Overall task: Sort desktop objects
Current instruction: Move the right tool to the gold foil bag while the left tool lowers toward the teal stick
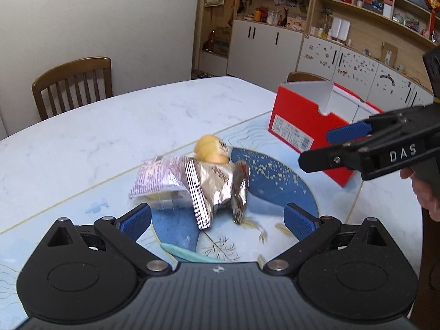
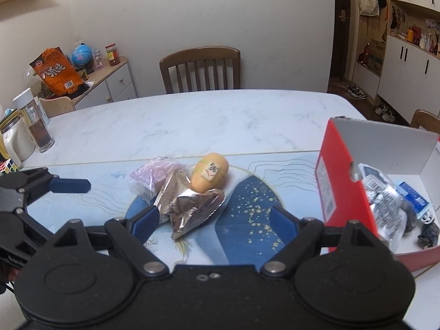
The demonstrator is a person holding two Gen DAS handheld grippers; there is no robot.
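A small pile lies on the table's blue mat: a silver foil packet (image 1: 217,189) (image 2: 192,209), a purple-printed clear snack bag (image 1: 159,181) (image 2: 156,173) and a yellow egg-shaped pack (image 1: 211,148) (image 2: 213,172) behind them. My left gripper (image 1: 217,220) is open and empty, just short of the pile. My right gripper (image 2: 214,222) is open and empty, near the foil packet; it shows from the side in the left wrist view (image 1: 324,148). A red shoebox (image 1: 310,126) (image 2: 338,187) stands to the right and holds several packets (image 2: 385,203).
The marble table (image 1: 110,126) has wooden chairs (image 1: 74,82) (image 2: 200,68) at its far side. A mug, a glass jar (image 2: 35,123) and a puzzle cube (image 2: 7,166) stand at the left edge. Cabinets line the back wall.
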